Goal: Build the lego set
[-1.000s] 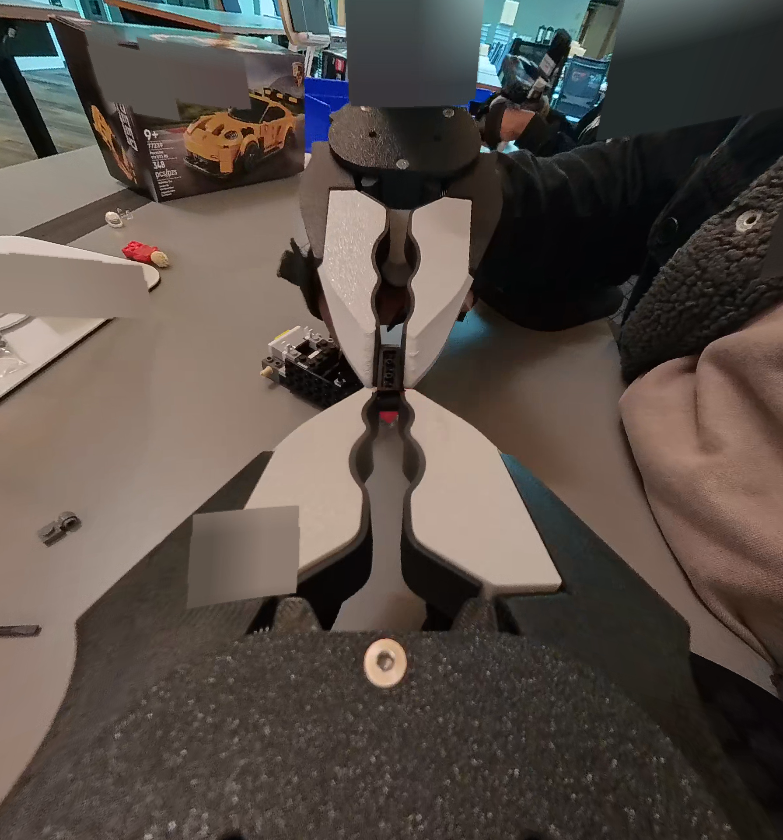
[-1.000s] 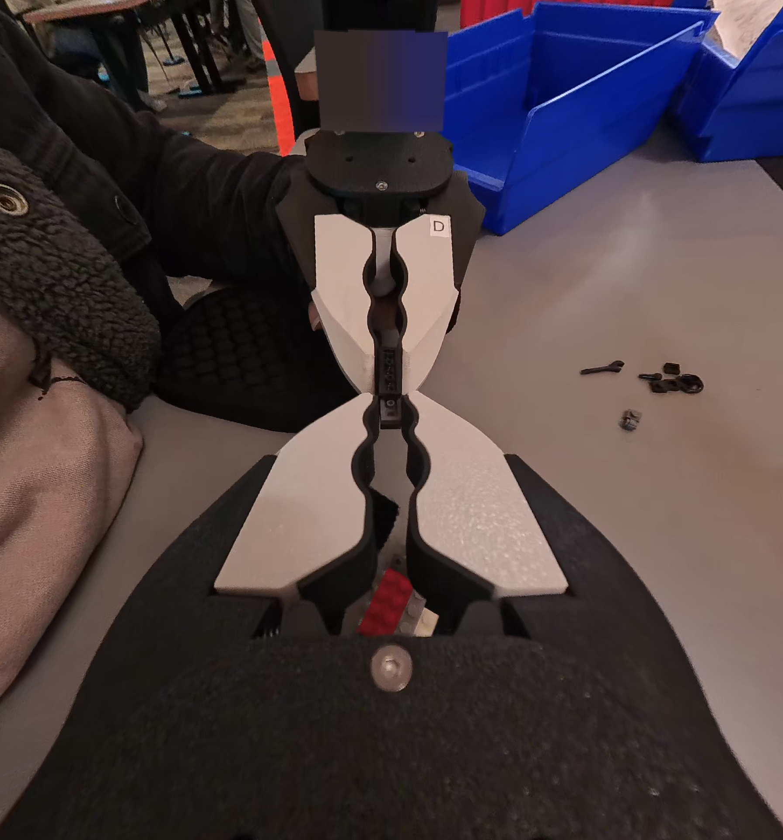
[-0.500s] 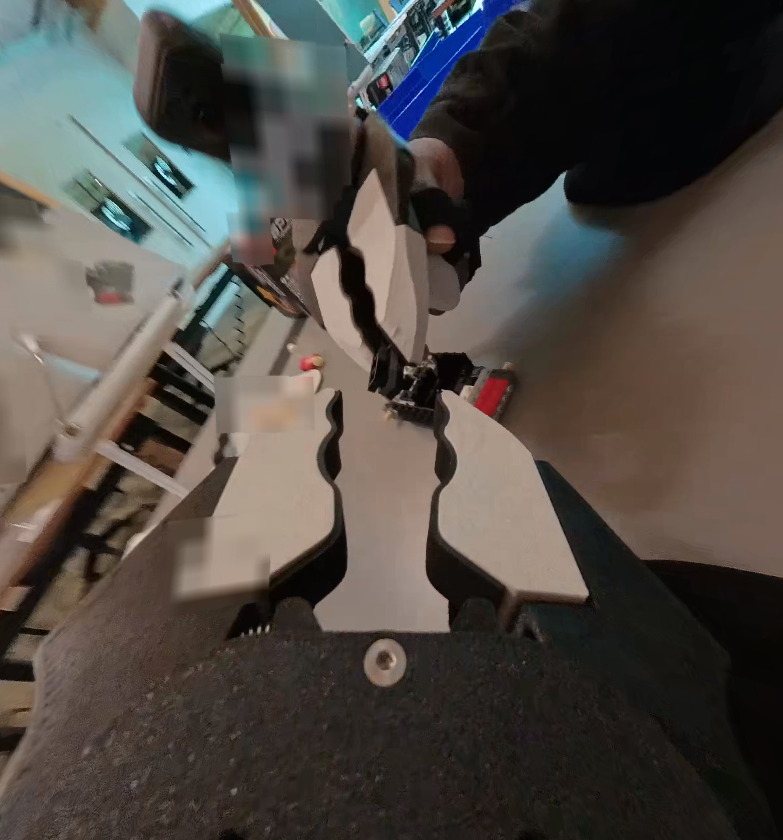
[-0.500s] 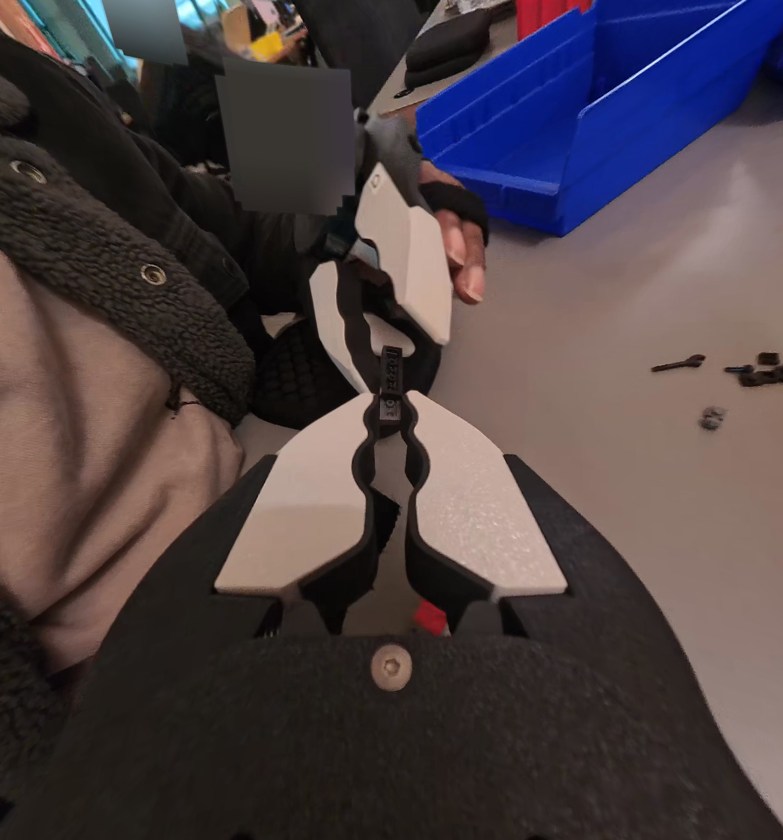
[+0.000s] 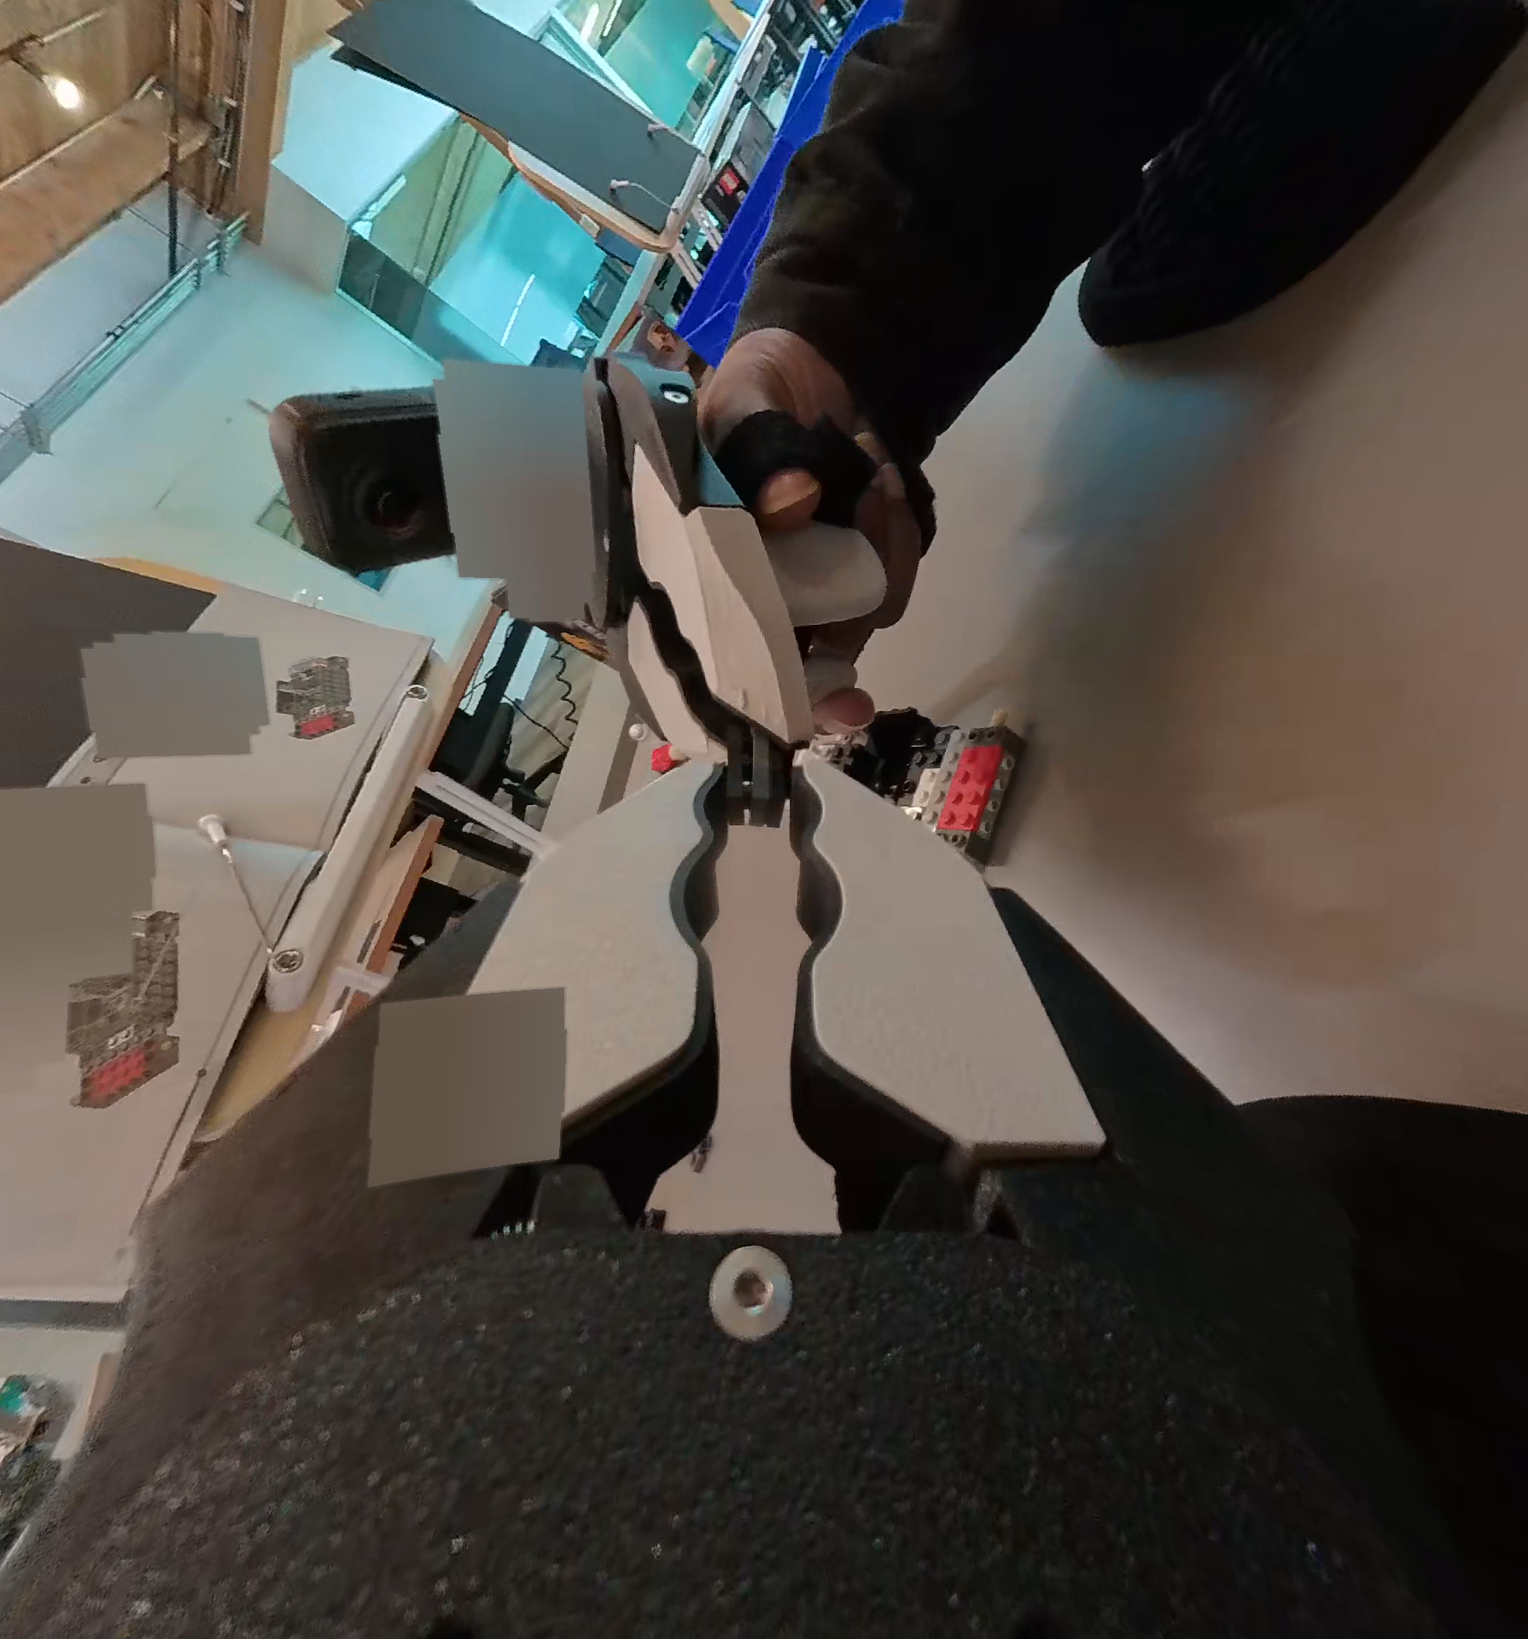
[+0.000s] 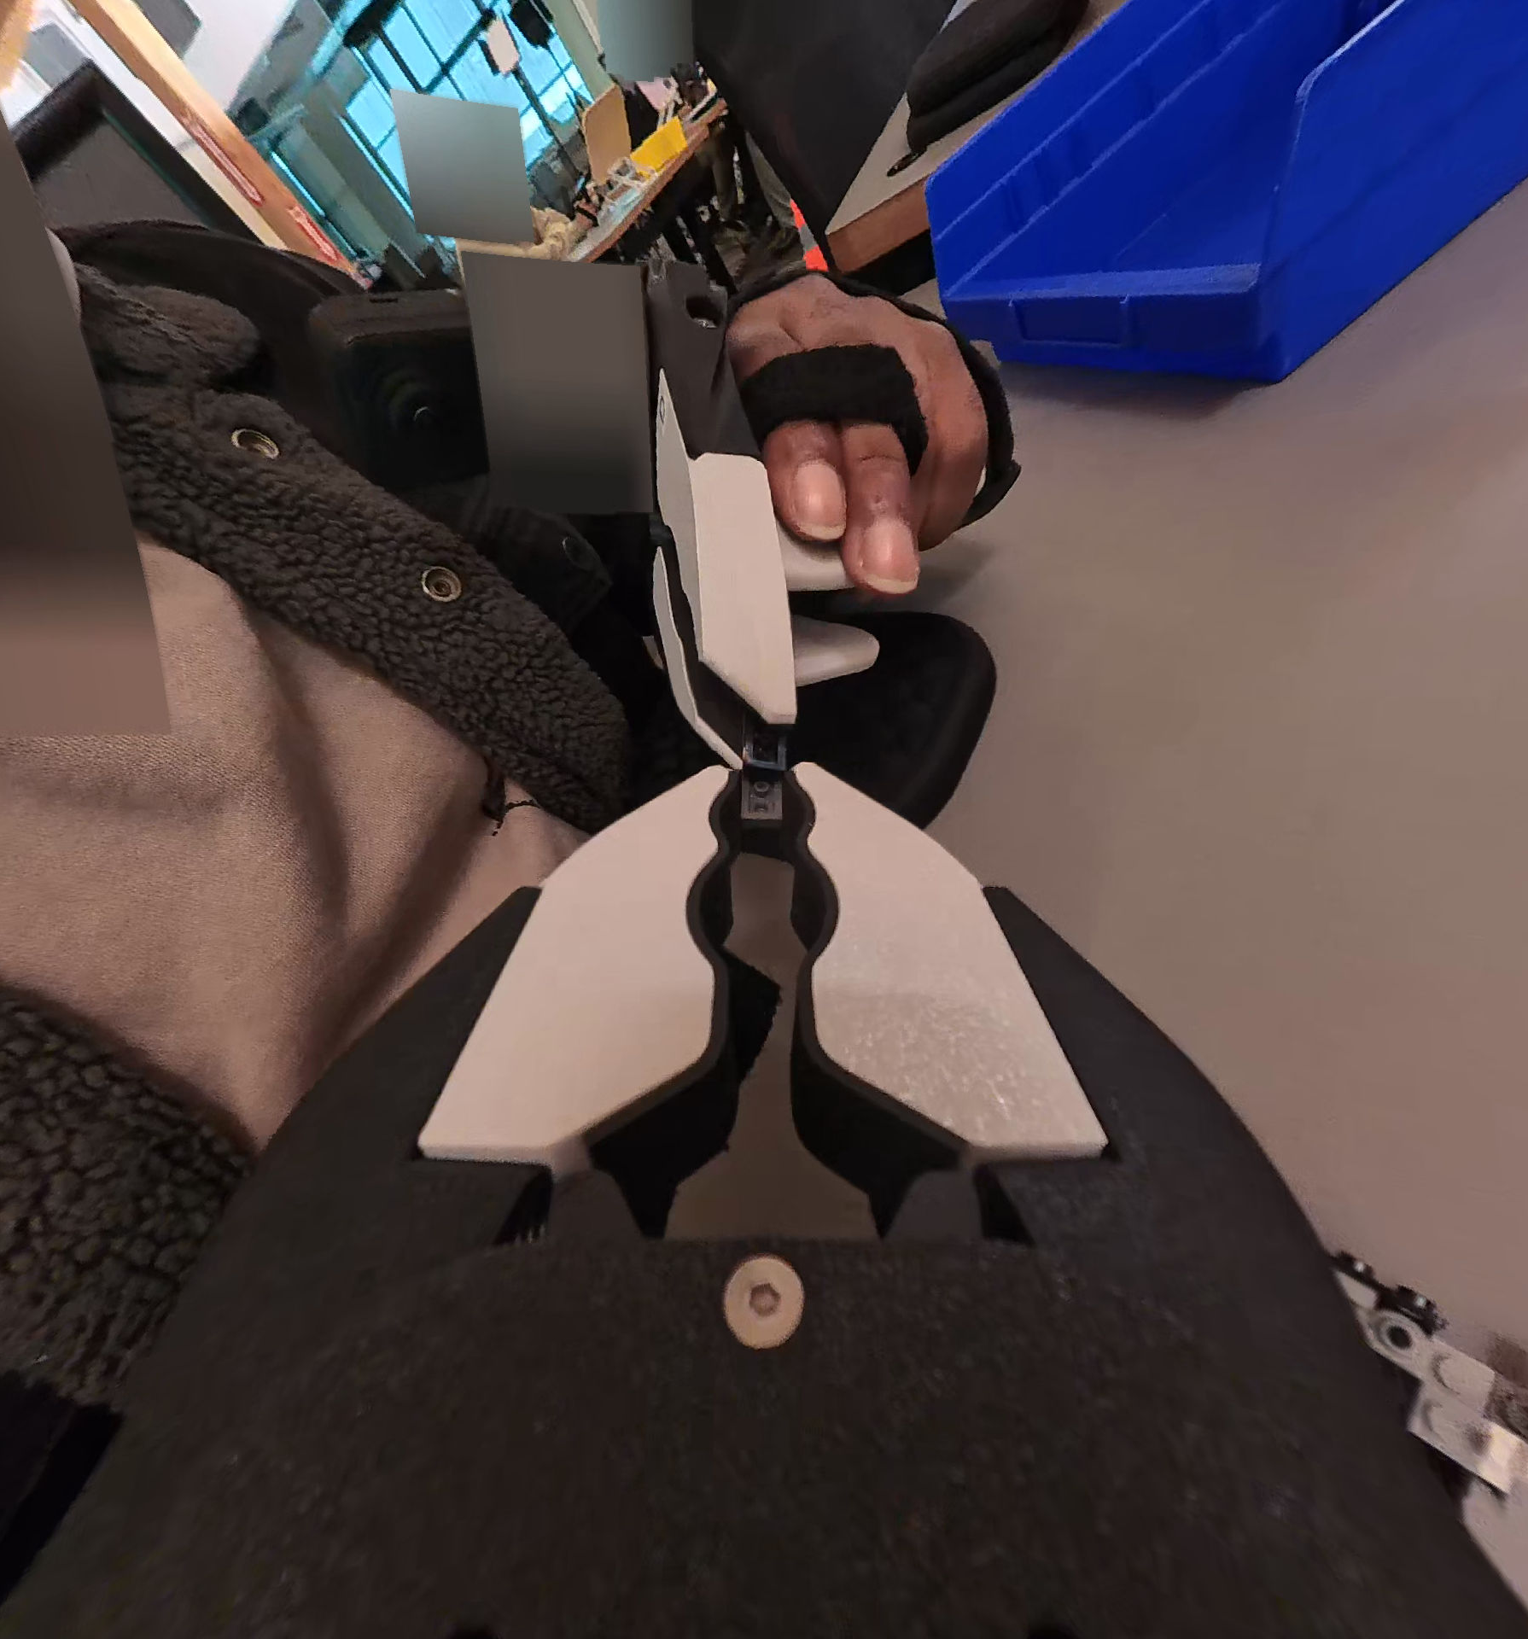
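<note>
Both grippers, left [image 5: 756, 789] and right [image 6: 765, 789], pinched one small black Lego strip [image 6: 762, 780]; the red-and-black partial car body [image 5: 947, 789] sat far from finished.

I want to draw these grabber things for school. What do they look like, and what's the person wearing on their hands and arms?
Each gripper has two flat, pale grey fingers with wavy black inner edges, fixed to a rough, speckled black body with a silver screw. The right gripper looks the same. A small black camera sits on top of each. The hand wears a black strap across the fingers, and the sleeve is dark.
</note>
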The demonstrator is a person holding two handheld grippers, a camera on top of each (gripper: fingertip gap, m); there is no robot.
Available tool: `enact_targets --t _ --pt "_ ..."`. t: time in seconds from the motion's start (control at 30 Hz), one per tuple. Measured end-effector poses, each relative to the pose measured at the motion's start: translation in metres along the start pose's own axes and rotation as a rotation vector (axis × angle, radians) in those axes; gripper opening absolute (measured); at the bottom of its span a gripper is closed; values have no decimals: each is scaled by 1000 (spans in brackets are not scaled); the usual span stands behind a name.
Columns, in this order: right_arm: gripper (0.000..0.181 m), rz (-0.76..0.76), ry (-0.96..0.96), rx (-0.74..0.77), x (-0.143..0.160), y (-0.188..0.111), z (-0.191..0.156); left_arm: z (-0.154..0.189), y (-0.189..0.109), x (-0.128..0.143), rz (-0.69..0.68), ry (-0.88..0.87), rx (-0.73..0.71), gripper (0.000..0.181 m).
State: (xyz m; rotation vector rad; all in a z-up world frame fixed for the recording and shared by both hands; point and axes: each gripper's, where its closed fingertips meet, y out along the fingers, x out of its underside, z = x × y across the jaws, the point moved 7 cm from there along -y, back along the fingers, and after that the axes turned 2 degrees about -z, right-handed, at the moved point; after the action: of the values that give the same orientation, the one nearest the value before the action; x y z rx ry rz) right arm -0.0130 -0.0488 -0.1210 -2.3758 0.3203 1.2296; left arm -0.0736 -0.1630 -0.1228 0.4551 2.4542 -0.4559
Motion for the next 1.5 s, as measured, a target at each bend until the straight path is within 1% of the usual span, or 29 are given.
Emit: enact_targets --t 0.2,0.37,0.47,0.53,0.6,0.67,0.7,0.77,0.87,0.93,1.07,1.2,1.27,1.43,1.5 --pt "8 -49 71 -24 7 6 0 6 -1 -1 -29 7 82 13" --pt "8 -64 157 -35 10 8 -1 8 -1 -3 -70 -27 136 13" --pt "8 -47 207 -53 13 11 -3 7 -2 -3 -58 -110 188 12" --pt "8 -24 200 -45 13 10 -3 5 -2 -1 -35 -187 209 12" --pt "12 -7 125 -9 11 8 -5 1 -1 1 -4 -289 225 13" --pt "23 -30 -24 95 8 6 -9 -2 0 6 -4 -352 238 12" --pt "24 -49 -112 144 7 5 -12 -2 0 8 4 -382 253 13" --pt "23 -85 -259 235 5 4 -16 -2 1 10 7 -423 281 12" --pt "22 -176 -440 321 4 6 -22 0 4 12 8 -481 316 13" --pt "22 -234 -533 373 4 10 -25 -1 4 13 14 -527 330 13" --pt "21 -286 -670 500 3 15 -28 -2 5 13 20 -583 349 13" --pt "19 -307 -732 548 5 17 -34 -1 5 12 25 -588 354 13" --pt "17 -289 -718 542 4 16 -37 -2 3 10 42 -588 352 13" --pt "16 -292 -737 564 8 17 -39 1 4 7 36 -537 344 12" --pt "15 -273 -755 585 10 16 -41 2 4 6 53 -505 318 12"
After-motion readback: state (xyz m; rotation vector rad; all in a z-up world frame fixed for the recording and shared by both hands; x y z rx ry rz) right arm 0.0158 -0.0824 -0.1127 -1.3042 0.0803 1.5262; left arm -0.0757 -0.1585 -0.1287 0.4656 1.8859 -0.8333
